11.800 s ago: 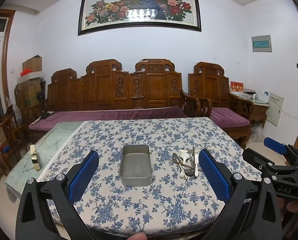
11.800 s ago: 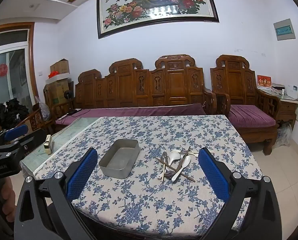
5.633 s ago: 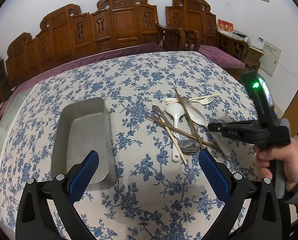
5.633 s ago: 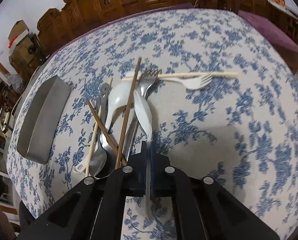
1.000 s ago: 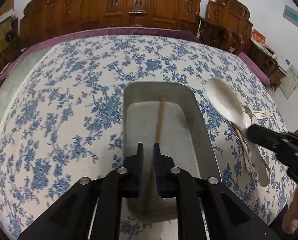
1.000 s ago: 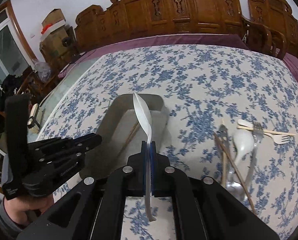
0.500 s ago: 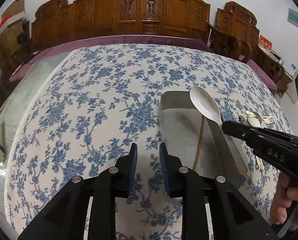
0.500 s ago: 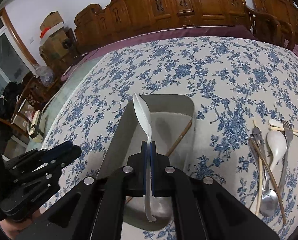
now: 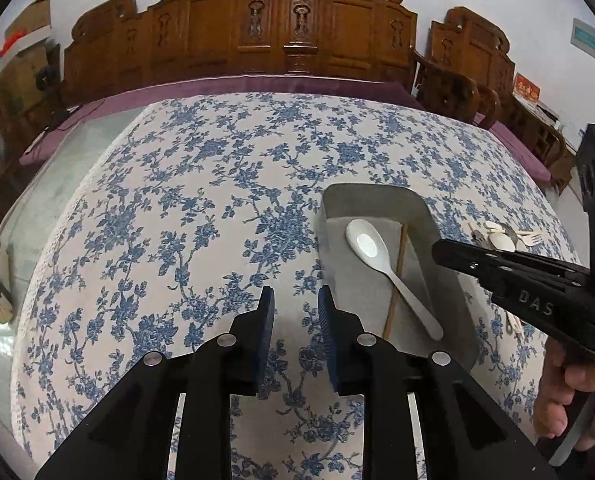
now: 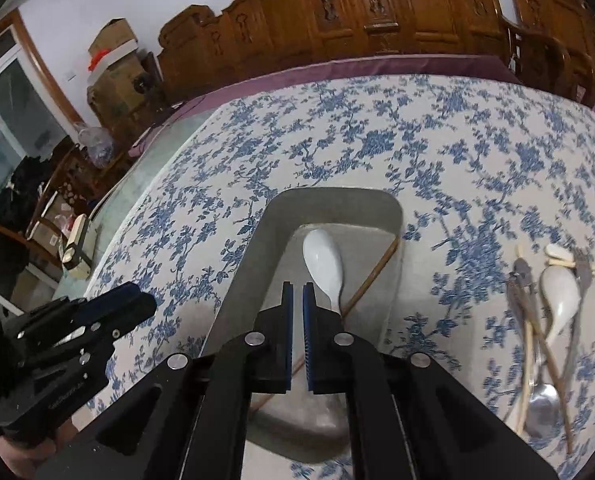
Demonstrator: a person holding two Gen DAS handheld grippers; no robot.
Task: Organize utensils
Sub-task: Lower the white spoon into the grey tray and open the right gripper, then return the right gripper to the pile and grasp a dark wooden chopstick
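Two narrow gaps tell the change: half a second ago my right gripper (image 10: 297, 292) was pinching the white spoon (image 10: 324, 266) by its handle above the tray, and now its blue pads (image 10: 289, 334) stand slightly parted with nothing between them. My left gripper (image 9: 295, 300) has its pads spread a little wider than before, also empty, hovering over the floral tablecloth (image 9: 185, 200) just left of the tray.

Released, the white spoon lies flat inside the metal tray (image 9: 377, 194), bowl up. Its long axis runs along the tray's length, bowl toward the far end and handle toward the near end, angled a little to the right in the left wrist view. One brown chopstick (image 9: 397, 276) lies in the tray too, roughly lengthwise, passing under the spoon's handle; it has kept its place.

Right of the tray, apart from it, the remaining pile of utensils (image 10: 545, 320) rests on the cloth: another white spoon, a metal spoon, forks and chopsticks crossed over one another. Carved wooden benches (image 9: 281, 28) stand beyond the table's far edge.
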